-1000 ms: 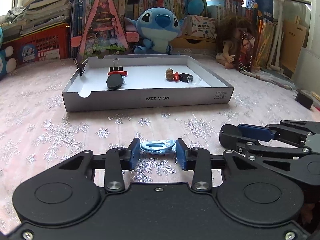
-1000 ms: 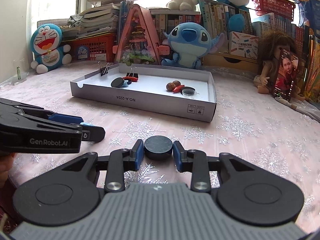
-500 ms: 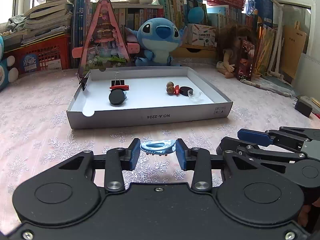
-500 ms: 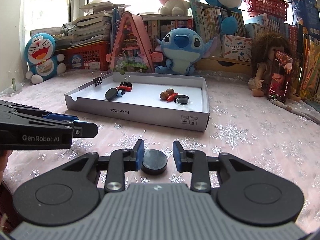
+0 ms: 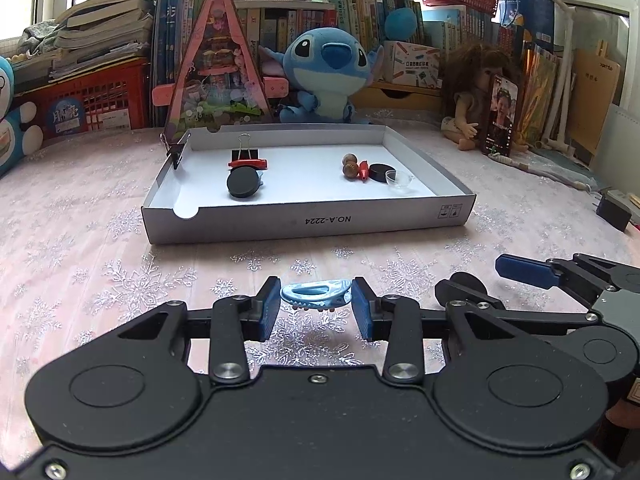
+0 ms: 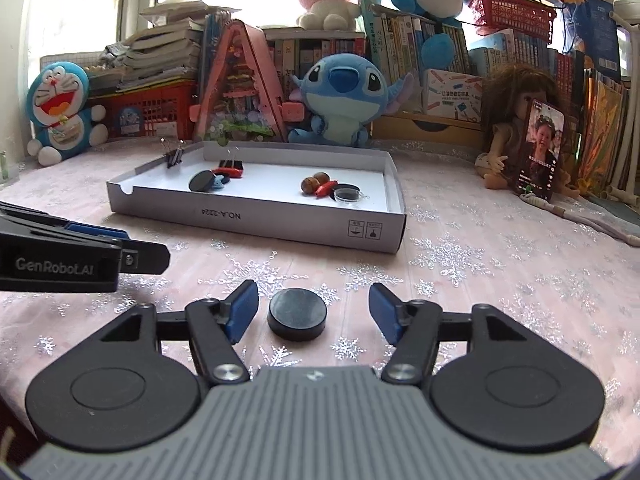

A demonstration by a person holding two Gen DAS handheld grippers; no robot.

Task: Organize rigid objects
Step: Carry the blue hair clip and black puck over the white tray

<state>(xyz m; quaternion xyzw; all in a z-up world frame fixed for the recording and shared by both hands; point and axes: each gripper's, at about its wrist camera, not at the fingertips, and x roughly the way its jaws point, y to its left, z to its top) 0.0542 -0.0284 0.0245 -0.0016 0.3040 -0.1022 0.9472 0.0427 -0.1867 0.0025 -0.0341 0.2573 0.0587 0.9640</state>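
A light blue plastic clip (image 5: 316,296) is pinched between the blue pads of my left gripper (image 5: 316,305), just above the snowflake tablecloth. My right gripper (image 6: 313,300) is opening. A black round puck (image 6: 297,314) lies on the cloth between its jaws, and neither pad touches it. A white cardboard tray (image 5: 308,220) stands ahead of both grippers. In the tray are another black puck (image 5: 243,184), a red and black binder clip (image 5: 248,160), two brown nuts (image 5: 350,165), a black disc (image 5: 381,172) and a clear dish (image 5: 400,180).
A second binder clip (image 5: 175,152) is clamped on the tray's left wall. Plush toys, a pink triangular playhouse (image 5: 218,72), books and red baskets line the back. A doll with a phone (image 6: 538,152) sits at the right, and a small black box (image 5: 614,210) lies far right.
The right gripper's jaws have spread apart and let go of the black puck, which now lies on the cloth. The left gripper still pinches the blue clip.
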